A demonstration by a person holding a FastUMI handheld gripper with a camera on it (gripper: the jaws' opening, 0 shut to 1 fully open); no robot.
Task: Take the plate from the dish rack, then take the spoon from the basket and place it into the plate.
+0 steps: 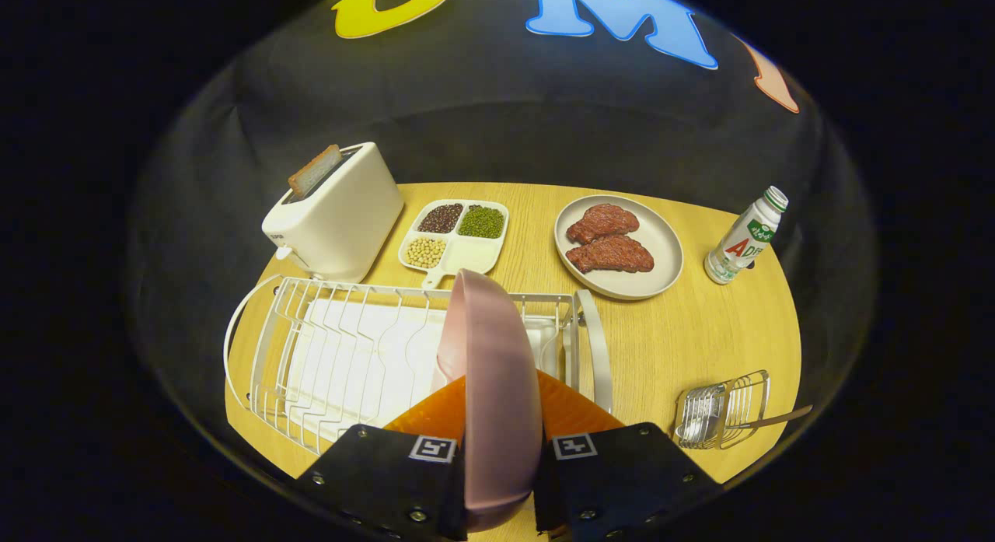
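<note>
The tool (501, 449) pinches the pink plate (494, 386) edge-on between both fingers, above the white dish rack (350, 355); the spoon (766, 421) seemingly lies in the wire basket (719, 410) on the table (699, 332).

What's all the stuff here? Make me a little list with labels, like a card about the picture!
claw: shut on the pink plate, one orange finger on each side
pink plate: held on edge, above the dish rack
dish rack: white wire, just ahead of the claw
basket: small wire one beside the rack, spoon handle sticking out
toaster: beyond the rack, a bread slice poking up
bean tray: three kinds of beans
grey plate: two pieces of meat
bottle: beside the grey plate
</note>
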